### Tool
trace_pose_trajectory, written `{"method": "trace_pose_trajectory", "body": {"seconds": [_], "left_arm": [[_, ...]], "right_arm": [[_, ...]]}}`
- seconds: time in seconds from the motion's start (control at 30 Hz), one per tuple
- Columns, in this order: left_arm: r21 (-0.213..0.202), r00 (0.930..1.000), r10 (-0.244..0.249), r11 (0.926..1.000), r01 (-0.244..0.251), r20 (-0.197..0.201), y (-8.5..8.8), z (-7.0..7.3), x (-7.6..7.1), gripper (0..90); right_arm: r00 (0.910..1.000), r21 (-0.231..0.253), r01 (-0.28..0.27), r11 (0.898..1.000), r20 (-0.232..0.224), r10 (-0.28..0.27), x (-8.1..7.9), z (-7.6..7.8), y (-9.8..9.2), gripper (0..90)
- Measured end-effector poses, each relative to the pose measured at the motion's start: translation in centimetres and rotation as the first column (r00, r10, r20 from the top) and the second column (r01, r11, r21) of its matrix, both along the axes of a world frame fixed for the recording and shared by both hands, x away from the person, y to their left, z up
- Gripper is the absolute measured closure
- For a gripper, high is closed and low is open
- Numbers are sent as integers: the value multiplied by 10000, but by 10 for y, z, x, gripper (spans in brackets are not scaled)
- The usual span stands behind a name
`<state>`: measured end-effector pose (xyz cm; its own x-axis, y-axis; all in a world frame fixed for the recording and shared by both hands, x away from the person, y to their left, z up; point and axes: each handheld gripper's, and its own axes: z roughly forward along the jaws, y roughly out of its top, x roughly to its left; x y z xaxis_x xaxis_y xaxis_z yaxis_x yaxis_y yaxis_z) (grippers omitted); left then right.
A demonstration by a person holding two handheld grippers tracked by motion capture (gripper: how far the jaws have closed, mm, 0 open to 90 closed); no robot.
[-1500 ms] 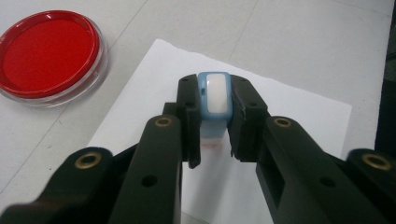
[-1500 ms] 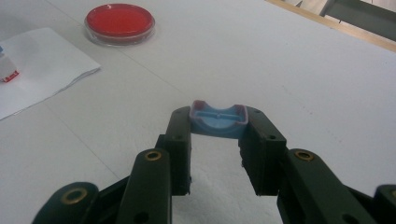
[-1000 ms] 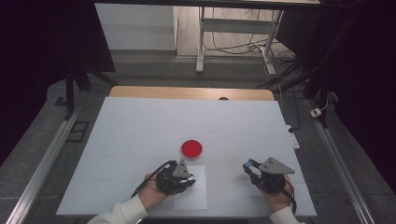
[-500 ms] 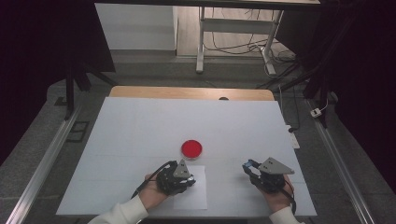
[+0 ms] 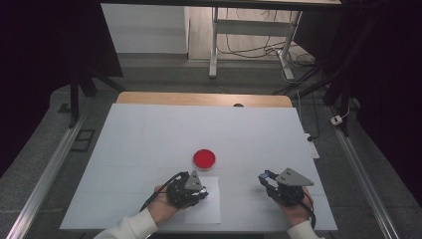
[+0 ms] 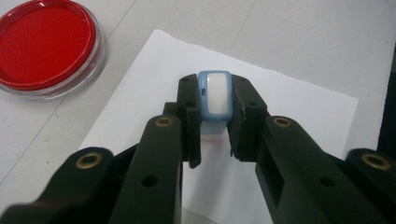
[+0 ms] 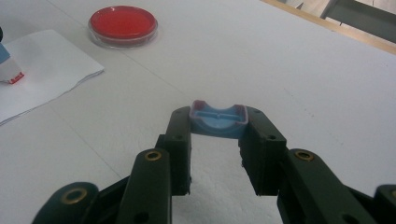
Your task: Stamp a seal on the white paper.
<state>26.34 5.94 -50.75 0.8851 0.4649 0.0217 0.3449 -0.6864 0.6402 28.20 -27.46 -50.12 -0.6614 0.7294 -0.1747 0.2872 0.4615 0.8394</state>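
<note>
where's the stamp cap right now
The cap is clamped in the right claw, low over the table at its right side in the high view, apart from the paper and the red pad.

Blue stamp [image 6: 215, 96] upright on paper [image 6: 299, 121] (cap [image 7: 218, 119] apart)

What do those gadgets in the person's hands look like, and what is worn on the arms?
Each tool, left and right, is black, with two blocky jaws dotted with brass-coloured fittings. A grey three-cornered plate tops each, and a black cable trails behind. The sleeves are white.
</note>
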Motion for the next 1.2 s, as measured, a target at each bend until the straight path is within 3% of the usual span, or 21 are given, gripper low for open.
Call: {"method": "trace_pose_trajectory", "body": {"seconds": [0.53,0.63,0.67,0.87,1.2], "left_arm": [[-11,9998,-155,9999,155,-111,2,2,2,757],[-25,9997,-186,9998,186,143,4,8,2,756],[-145,9994,-109,9998,114,326,6,10,2,755],[-1295,9995,207,9914,-172,255,17,21,4,754],[-1981,9994,346,9795,-352,-62,24,25,8,752]], "right_arm": [[10000,45,3,10000,26,-3,0,1,-1,647],[10000,114,22,9999,56,-23,1,1,-3,647],[10000,108,44,9999,31,-44,1,2,-4,647],[10000,62,45,10000,34,-46,1,2,-3,647],[10000,74,32,10000,37,-32,1,1,-3,647]]}}
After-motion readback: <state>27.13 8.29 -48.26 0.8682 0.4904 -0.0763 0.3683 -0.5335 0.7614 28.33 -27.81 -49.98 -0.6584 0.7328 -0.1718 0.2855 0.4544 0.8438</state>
